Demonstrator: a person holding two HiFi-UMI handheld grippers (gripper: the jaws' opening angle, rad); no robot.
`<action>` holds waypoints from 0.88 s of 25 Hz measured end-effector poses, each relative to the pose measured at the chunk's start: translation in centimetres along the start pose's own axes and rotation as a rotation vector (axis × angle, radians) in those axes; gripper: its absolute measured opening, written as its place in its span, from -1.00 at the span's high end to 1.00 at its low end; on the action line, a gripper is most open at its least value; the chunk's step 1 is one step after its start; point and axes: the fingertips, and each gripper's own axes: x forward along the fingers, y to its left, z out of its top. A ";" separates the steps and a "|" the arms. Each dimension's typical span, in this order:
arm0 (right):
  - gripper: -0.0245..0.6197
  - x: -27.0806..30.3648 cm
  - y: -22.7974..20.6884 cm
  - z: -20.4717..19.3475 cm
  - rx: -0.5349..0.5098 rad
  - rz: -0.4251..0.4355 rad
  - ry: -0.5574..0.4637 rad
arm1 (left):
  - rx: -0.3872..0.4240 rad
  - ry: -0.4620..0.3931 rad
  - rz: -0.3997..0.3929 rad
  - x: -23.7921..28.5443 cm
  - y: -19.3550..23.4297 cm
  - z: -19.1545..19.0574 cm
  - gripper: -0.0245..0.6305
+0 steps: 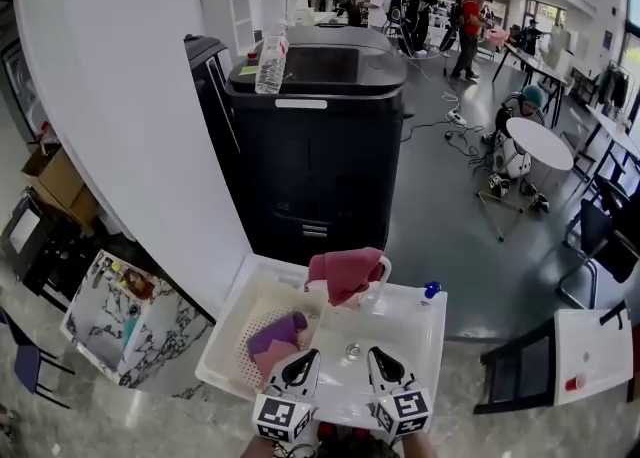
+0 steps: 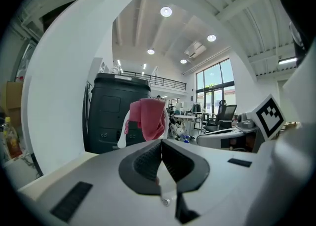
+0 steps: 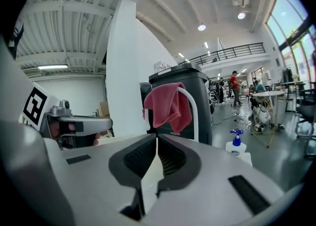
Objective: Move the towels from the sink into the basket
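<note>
Standing right behind the sink [image 1: 405,331] is the biggest thing here, a black office machine [image 1: 320,146], with a clear water bottle [image 1: 271,61] upright on its top at the left; the sink itself is a white basin whose floor lies bare around a small round drain [image 1: 352,350], no cloth lying in it; the white basket [image 1: 232,316], with a perforated bottom, sits against the sink's left side and holds two crumpled cloths, a purple towel [image 1: 280,330] and, touching it on the side nearer the person, a paler pink towel [image 1: 272,356]; a third cloth, the red towel [image 1: 343,274], is not in the basin but draped over the white arched tap [image 1: 385,268] at the sink's far edge, folded across the top of the arch with loose corners hanging down both sides; a spray bottle with a blue head [image 1: 432,290] stands at the sink's far right corner; at the sink's near edge the left hand-held gripper [image 1: 303,358] and the right hand-held gripper [image 1: 380,356] hang side by side, apart from each other, both pointing toward the tap; each has its jaws pressed together with nothing between them.
</note>
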 end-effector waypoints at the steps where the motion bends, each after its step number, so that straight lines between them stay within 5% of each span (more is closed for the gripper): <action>1: 0.81 0.1 -0.2 0.2 0.001 0.000 -0.002 | 0.004 0.002 0.000 0.2 0.0 0.1 0.90; 11: 0.81 3.0 -1.4 2.0 -0.019 0.067 -0.013 | 0.017 0.026 0.039 2.1 0.5 0.7 0.90; 22: 0.80 5.8 -3.9 9.8 -0.124 0.100 -0.126 | 0.000 0.039 0.163 2.1 2.2 0.4 0.90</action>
